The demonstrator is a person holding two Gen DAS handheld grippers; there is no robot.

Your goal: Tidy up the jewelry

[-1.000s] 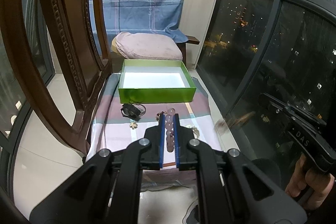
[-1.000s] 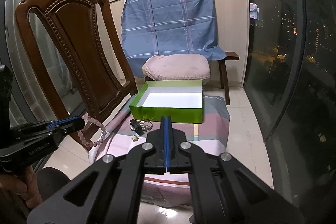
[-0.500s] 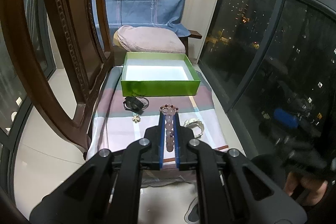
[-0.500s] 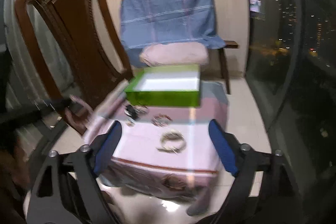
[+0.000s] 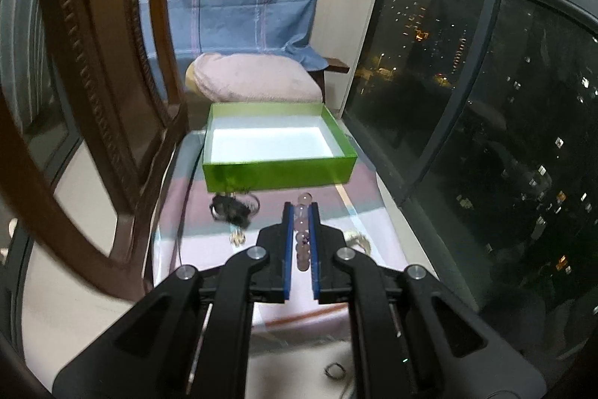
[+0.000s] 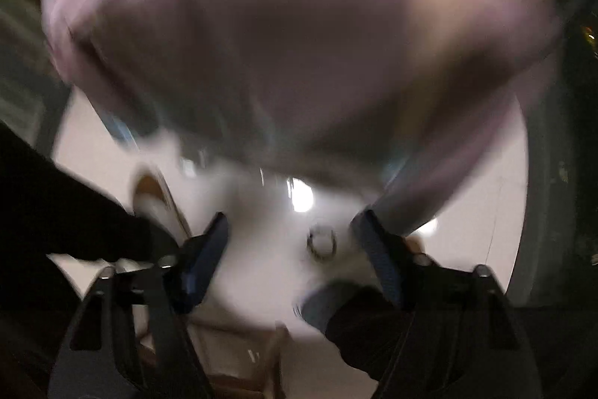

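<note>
Striped cloth (image 5: 194,242) beside night window (image 5: 486,122). Green box (image 5: 276,171) at far end. Left gripper (image 5: 301,208) clamped on pink bracelet (image 5: 302,238). Right gripper (image 6: 291,230) spread wide, view blurred.

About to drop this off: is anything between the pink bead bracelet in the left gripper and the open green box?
Nothing visible blocks it. The left gripper holds the pink bead bracelet above the striped cloth; the dark jewelry piece lies left of the line, and the open green box sits straight ahead, its white floor bare.
</note>
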